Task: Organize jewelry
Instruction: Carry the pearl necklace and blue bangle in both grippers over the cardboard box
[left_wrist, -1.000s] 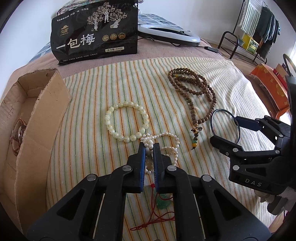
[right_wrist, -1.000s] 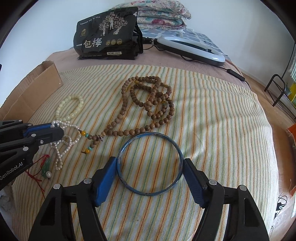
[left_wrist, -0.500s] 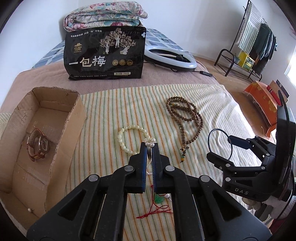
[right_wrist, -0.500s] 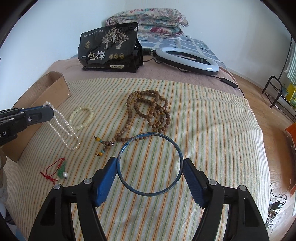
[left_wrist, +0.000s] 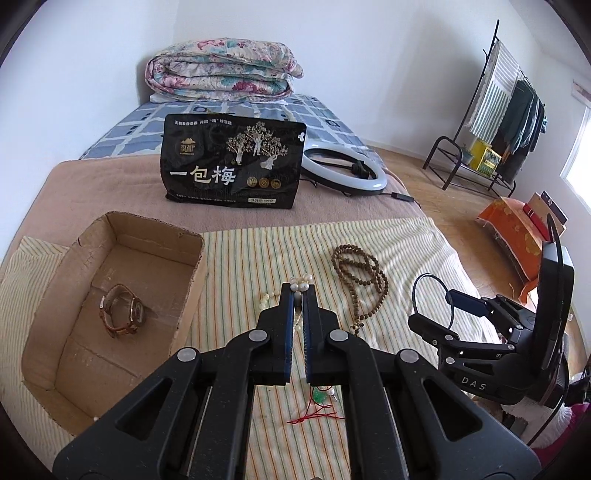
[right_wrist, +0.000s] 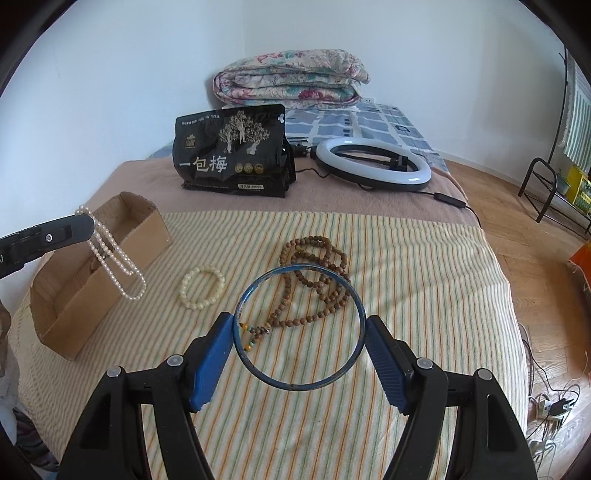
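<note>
My left gripper (left_wrist: 298, 291) is shut on a white pearl necklace (left_wrist: 301, 283), lifted above the striped cloth; the necklace hangs in loops (right_wrist: 114, 258) beside the cardboard box (right_wrist: 136, 236). My right gripper (right_wrist: 300, 328) is shut on a blue bangle (right_wrist: 258, 365), held in the air; it also shows in the left wrist view (left_wrist: 430, 295). The box (left_wrist: 147, 236) holds a brown watch (left_wrist: 122, 312). A brown wooden bead necklace (right_wrist: 317, 266), a cream bead bracelet (right_wrist: 202, 286) and a green pendant on red cord (left_wrist: 319, 397) lie on the cloth.
A black snack bag (left_wrist: 232, 162) stands behind the cloth, with a ring light (left_wrist: 343, 170) to its right and a folded quilt (left_wrist: 221, 70) at the back. A clothes rack (left_wrist: 495, 122) stands at the right wall.
My left gripper has lifted the pearl necklace off the cloth and moved it up and toward the box. My right gripper has risen with the blue bangle.
</note>
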